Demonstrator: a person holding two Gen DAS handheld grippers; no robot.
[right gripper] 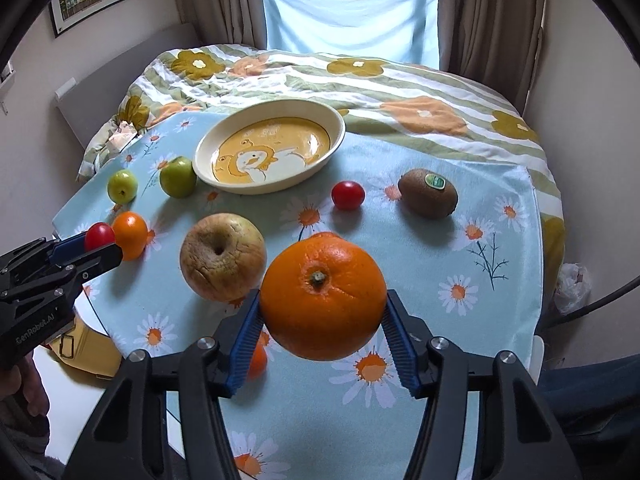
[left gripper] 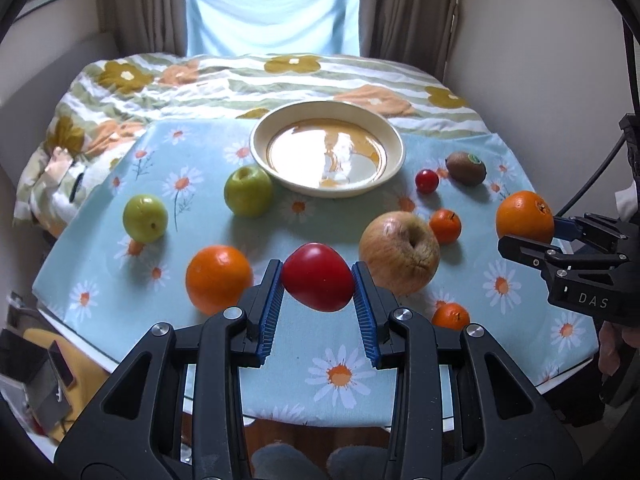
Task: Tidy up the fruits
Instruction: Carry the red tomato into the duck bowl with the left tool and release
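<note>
In the left wrist view, the left gripper (left gripper: 317, 278) sits at lower centre of the frame, its two blue ribbed pads pressed against either side of a red tomato (left gripper: 317, 277), which is held clear of the cloth. Just left of the gripper lies an orange (left gripper: 218, 279); just right of it lies a large wrinkled yellowish apple (left gripper: 399, 253). Two small tangerines sit near that apple, one beyond it (left gripper: 445, 226) and one nearer the camera (left gripper: 451, 316). Two green apples lie at middle left, the bigger one (left gripper: 248, 190) close to the rim of a cream dish (left gripper: 256, 148) at upper centre, the smaller (left gripper: 145, 218) further left. A cherry tomato (left gripper: 427, 181) and a kiwi (left gripper: 465, 167) lie right of the dish.

At the right edge of this view, the right gripper (left gripper: 528, 232) clasps a second, large orange (left gripper: 524, 216).

In the right wrist view, that large orange (right gripper: 322, 297) fills lower centre, clamped between the right gripper's (right gripper: 322, 320) blue pads and raised above the daisy-print tablecloth (right gripper: 480, 300). The dish, showing a yellow cartoon print inside, lies in the upper middle, well apart from the gripper. The left gripper (right gripper: 96, 242) enters from the left edge, holding the tomato.
</note>
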